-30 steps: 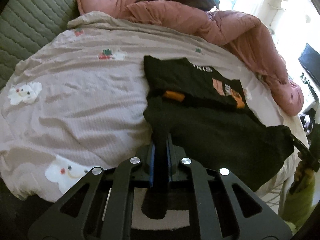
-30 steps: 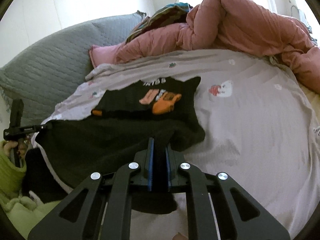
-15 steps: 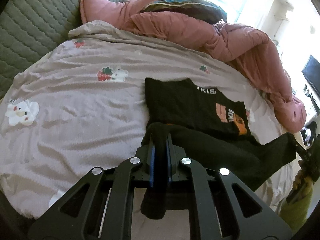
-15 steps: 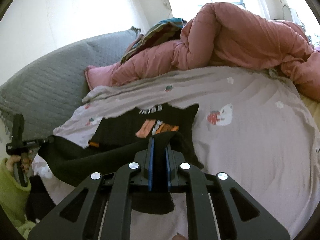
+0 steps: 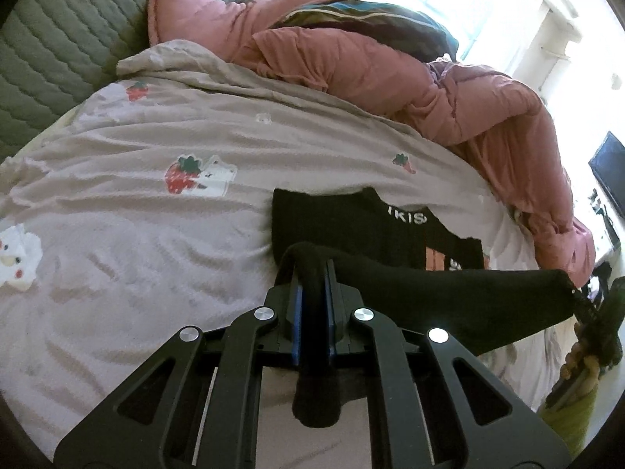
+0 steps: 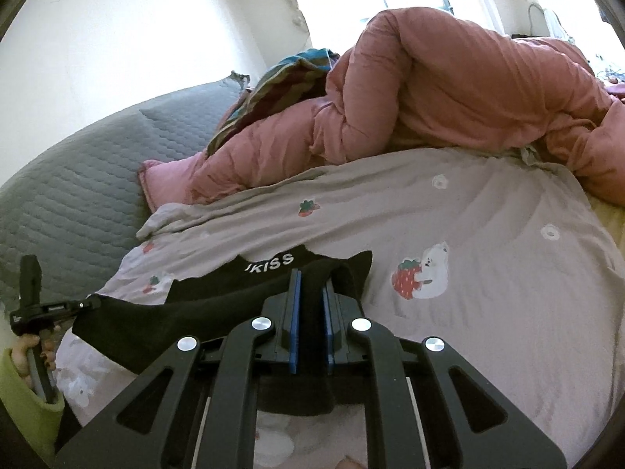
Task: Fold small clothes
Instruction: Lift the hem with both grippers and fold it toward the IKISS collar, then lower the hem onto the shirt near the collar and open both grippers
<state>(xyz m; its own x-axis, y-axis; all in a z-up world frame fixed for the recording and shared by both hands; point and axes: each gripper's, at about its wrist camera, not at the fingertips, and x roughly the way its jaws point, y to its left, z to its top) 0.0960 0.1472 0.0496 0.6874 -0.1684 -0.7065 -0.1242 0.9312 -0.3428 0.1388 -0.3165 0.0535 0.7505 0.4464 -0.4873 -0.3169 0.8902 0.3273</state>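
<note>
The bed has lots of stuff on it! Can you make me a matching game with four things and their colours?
Things:
1. T-shirt
2. Puffy duvet
3. Quilted headboard
4. Strawberry print on the bedsheet

Colours:
A. Red
B. Grey
C. Black
D. Pink

Pairs: 1-C, 2-D, 3-B, 4-A

Bonus: the left gripper and the right gripper each pinch a corner of the T-shirt.

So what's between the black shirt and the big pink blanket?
Only bare bedsheet with a small strawberry print between the black shirt and pink blanket, shown best by the right wrist view.
</note>
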